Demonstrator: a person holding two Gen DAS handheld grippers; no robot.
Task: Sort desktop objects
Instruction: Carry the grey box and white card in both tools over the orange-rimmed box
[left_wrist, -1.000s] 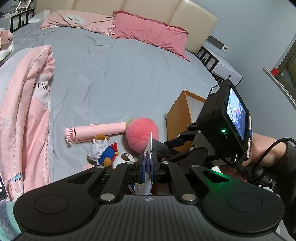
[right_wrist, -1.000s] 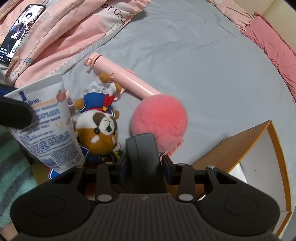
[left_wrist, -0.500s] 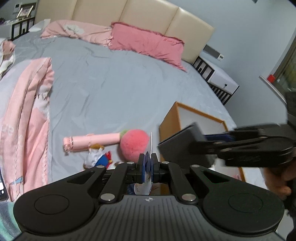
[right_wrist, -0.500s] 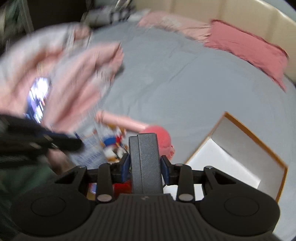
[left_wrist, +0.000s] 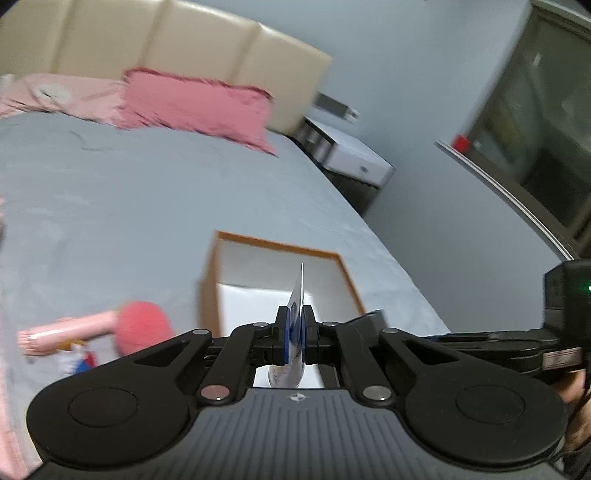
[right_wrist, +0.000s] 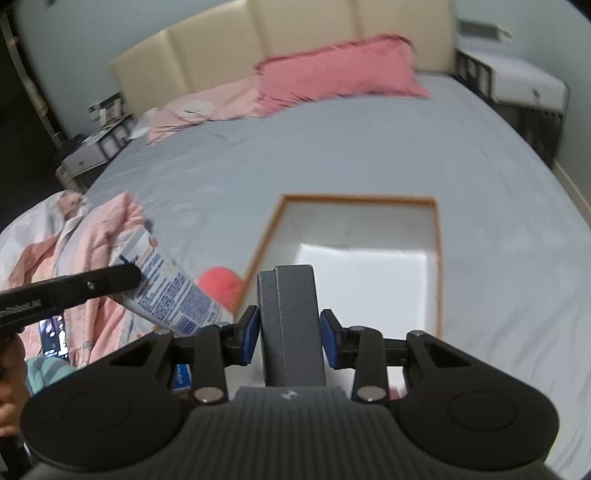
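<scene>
My left gripper (left_wrist: 294, 328) is shut on the flat end of a white tube with blue print (left_wrist: 298, 291). The right wrist view shows that tube (right_wrist: 166, 284) slanting up from the left gripper's fingers (right_wrist: 110, 280). My right gripper (right_wrist: 290, 332) is shut on a dark grey box (right_wrist: 288, 295), with a blue pad against each side. Both are in the air in front of an open box with an orange rim (right_wrist: 358, 198) and a white inside (left_wrist: 277, 244). A pink pompom (left_wrist: 142, 326) and a pink stick (left_wrist: 70, 328) lie left of it on the grey sheet.
A pink quilt (right_wrist: 92, 236) with a lit phone (right_wrist: 53, 332) on it lies at the left. Pink pillows (right_wrist: 332, 70) and a beige headboard (right_wrist: 295, 22) are at the far end. The bed's right edge, a white nightstand (left_wrist: 354, 158) and a window are beyond the box.
Both grippers have risen and swung right, off the toys and toward the orange-rimmed box. The right wrist view has rolled level. Each grip is unchanged.
</scene>
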